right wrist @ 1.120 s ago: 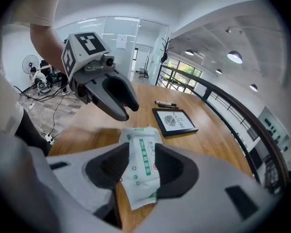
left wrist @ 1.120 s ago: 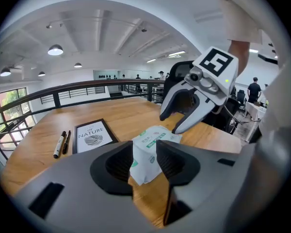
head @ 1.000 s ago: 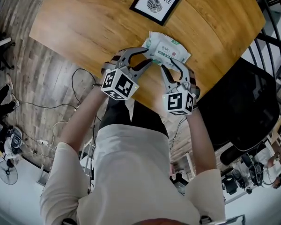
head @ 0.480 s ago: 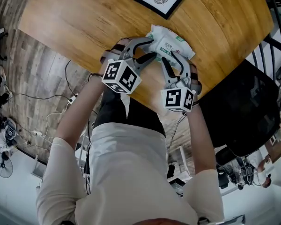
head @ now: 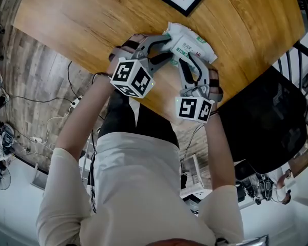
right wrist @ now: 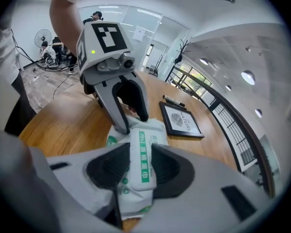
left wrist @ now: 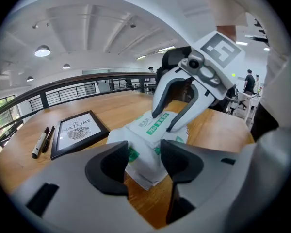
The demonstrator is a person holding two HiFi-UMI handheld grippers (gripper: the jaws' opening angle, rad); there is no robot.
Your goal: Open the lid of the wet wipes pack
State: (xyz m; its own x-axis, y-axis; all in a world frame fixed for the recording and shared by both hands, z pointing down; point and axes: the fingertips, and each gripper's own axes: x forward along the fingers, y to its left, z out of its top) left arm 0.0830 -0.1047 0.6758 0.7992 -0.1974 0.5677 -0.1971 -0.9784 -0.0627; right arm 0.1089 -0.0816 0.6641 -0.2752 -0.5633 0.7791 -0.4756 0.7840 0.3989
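Wet wipes pack [head: 193, 44]: white soft pack with green print, lying flat on the wooden table [head: 82, 19] near its edge, reached by both grippers from opposite ends.

Lid [right wrist: 141, 161]: white flap with a green stripe, on top of the pack, lying closed. It runs lengthwise between the right jaws.

Left gripper [right wrist: 132, 123]: jaws apart, having just been opening. The near end of the pack sits between and below them, with a gap showing at each pad. The right gripper's tips stand just ahead of these jaws, on the pack's top.

Right gripper [left wrist: 163, 122]: jaws apart, having just been closing a little. They straddle the lid, one pad close along each long edge.

Framed print [left wrist: 77, 132]: black frame, leaf motif, flat on the table beyond and left of the left jaws.

Two pens [left wrist: 42, 142]: side by side, further left of the frame.
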